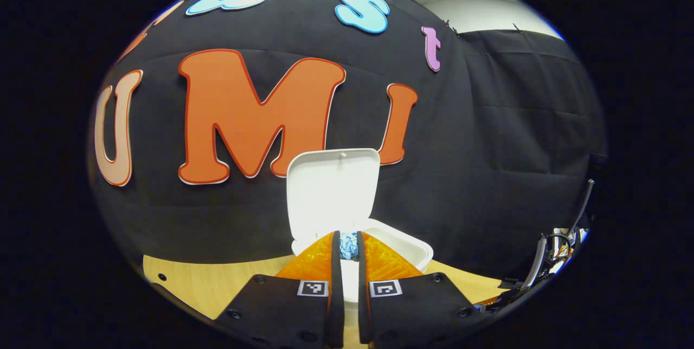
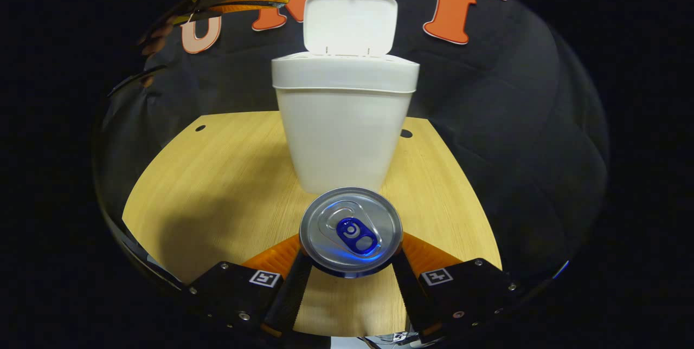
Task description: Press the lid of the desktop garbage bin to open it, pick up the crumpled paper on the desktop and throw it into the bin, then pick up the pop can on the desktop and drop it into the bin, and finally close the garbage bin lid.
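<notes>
the left claw (image 1: 347, 249), pinched on the crumpled paper (image 1: 348, 246), hovered at the near rim of the open bin (image 1: 398, 243), its lid (image 1: 332, 192) upright behind, while the right claw (image 2: 351, 262) gripped the upright pop can (image 2: 351, 231) above the desk (image 2: 217, 175), bin straight ahead.

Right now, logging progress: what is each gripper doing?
Left gripper: shut on crumpled blue paper.
Right gripper: shut on silver pop can.
</notes>
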